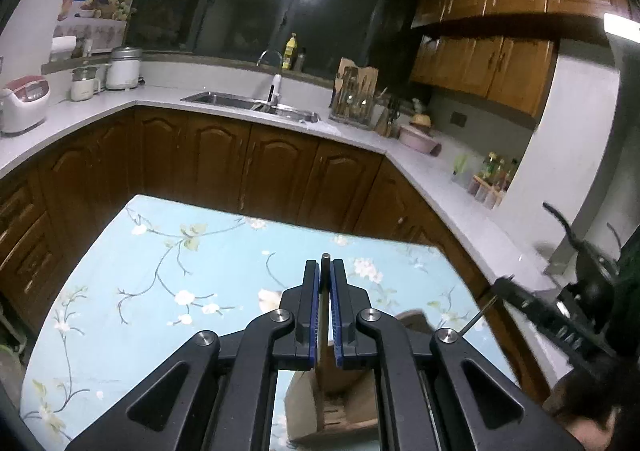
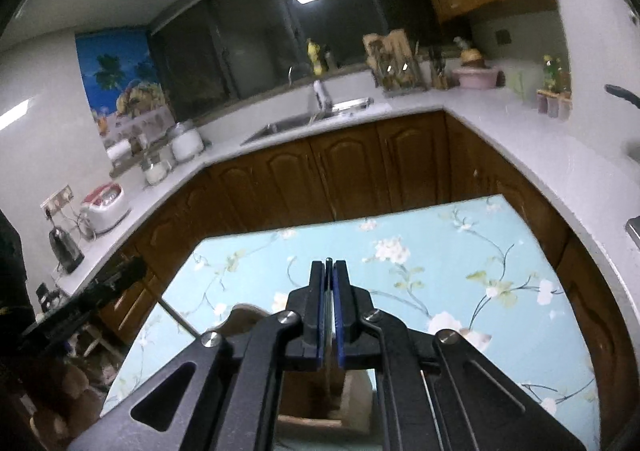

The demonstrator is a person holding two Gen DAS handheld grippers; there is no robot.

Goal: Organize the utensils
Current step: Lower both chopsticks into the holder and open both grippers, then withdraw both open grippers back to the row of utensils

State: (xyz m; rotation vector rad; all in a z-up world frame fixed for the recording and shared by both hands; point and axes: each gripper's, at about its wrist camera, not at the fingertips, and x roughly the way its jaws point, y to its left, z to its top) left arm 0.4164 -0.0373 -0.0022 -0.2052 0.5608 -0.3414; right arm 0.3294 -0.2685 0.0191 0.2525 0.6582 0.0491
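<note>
Two utensils are held, one in each gripper; the left gripper [image 1: 325,283] is clenched on a dark-handled utensil [image 1: 325,263], whose tip shows just past the fingertips, and the right gripper [image 2: 329,283] is clenched on a thin utensil [image 2: 329,293], seen edge-on between the blue pads; what kind either utensil is, I cannot tell. Both grippers hang above a wooden holder [image 1: 340,403], which stands on the floral blue table [image 1: 168,251]; the left wrist view shows the holder's slotted front below the fingers, while the right wrist view shows only its open top [image 2: 316,411], blurred. The left view also catches the other gripper at the right edge, with a thin metal shaft [image 1: 478,317] slanting down from it. Beyond the table runs the white counter [image 1: 420,167], carrying a sink [image 1: 224,99], a rice cooker [image 1: 24,103] and a knife rack [image 1: 354,95].
</note>
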